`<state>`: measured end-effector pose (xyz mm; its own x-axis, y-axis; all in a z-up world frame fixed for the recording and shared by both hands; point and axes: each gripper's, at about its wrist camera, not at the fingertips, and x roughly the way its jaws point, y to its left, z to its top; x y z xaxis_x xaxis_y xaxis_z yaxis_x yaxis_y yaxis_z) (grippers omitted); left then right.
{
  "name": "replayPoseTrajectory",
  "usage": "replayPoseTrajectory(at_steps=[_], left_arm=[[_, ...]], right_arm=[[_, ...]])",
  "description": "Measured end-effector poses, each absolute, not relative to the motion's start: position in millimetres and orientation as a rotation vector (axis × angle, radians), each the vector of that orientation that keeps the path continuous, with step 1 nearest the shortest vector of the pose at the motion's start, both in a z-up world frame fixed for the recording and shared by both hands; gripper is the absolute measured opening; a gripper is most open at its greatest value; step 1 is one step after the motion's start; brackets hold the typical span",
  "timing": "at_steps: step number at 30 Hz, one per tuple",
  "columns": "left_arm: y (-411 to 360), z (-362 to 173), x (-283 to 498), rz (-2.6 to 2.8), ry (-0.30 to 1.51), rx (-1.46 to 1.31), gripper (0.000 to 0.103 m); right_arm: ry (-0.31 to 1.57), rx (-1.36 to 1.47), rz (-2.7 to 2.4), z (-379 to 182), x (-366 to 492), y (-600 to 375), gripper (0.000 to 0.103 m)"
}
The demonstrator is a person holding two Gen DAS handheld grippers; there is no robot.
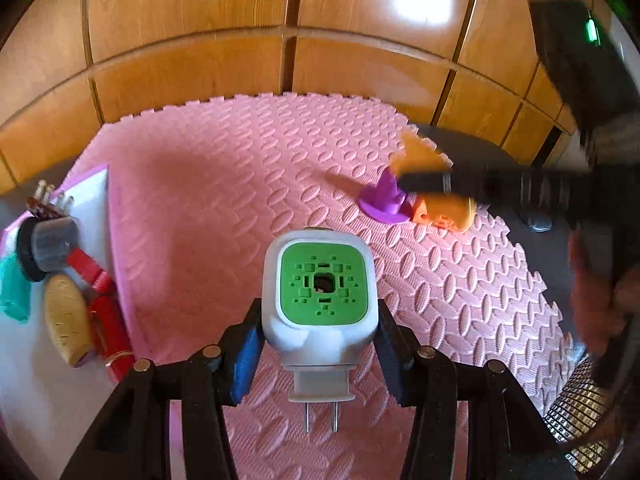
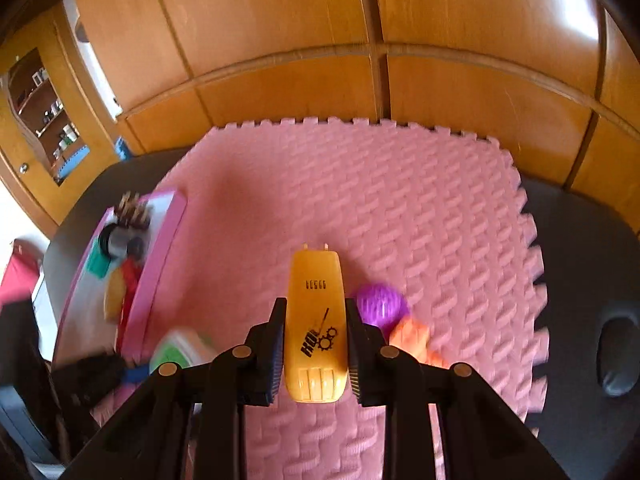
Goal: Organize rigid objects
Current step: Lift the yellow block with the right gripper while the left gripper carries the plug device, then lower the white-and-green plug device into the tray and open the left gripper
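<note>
Plug adapter [image 1: 320,300], white with a green square face and two metal prongs pointing back toward the camera, sits clamped between the fingers of the left gripper [image 1: 318,354] above the pink foam mat [image 1: 240,184]. Right gripper [image 2: 314,354] is closed on a yellow toy car [image 2: 315,324] with black gear markings, also held over the mat. Just beside that car, on the mat, lie a purple piece [image 2: 380,304] and an orange piece [image 2: 412,338], touching each other. At the mat's left edge stands a pink-rimmed tray [image 1: 116,208] holding a grey-and-black cylinder [image 1: 48,244], a red object [image 1: 102,304], a tan oval object [image 1: 66,320] and a teal piece [image 1: 14,288]. Wooden cabinet panels [image 1: 192,12] rise behind the mat
</note>
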<state>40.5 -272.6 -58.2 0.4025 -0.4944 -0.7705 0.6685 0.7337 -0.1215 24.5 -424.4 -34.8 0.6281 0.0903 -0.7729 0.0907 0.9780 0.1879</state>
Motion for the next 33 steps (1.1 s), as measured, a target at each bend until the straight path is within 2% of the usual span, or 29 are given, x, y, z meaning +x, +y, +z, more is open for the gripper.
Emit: replayPoseTrajectory(at_steps=[9, 29, 33], left_arm=[[-253, -34, 26, -0.72, 0.844, 0.205, 0.052], [-223, -14, 17, -0.687, 0.812, 0.141, 0.052], [-213, -8, 19, -0.68, 0.813, 0.108, 0.052]], right_arm=[[1.011, 0.241, -0.025, -85, 15, -419, 0.026], [0.966, 0.139, -0.037, -91, 16, -404, 0.026], [0.954, 0.094, -0.043, -93, 16, -397, 0.03]])
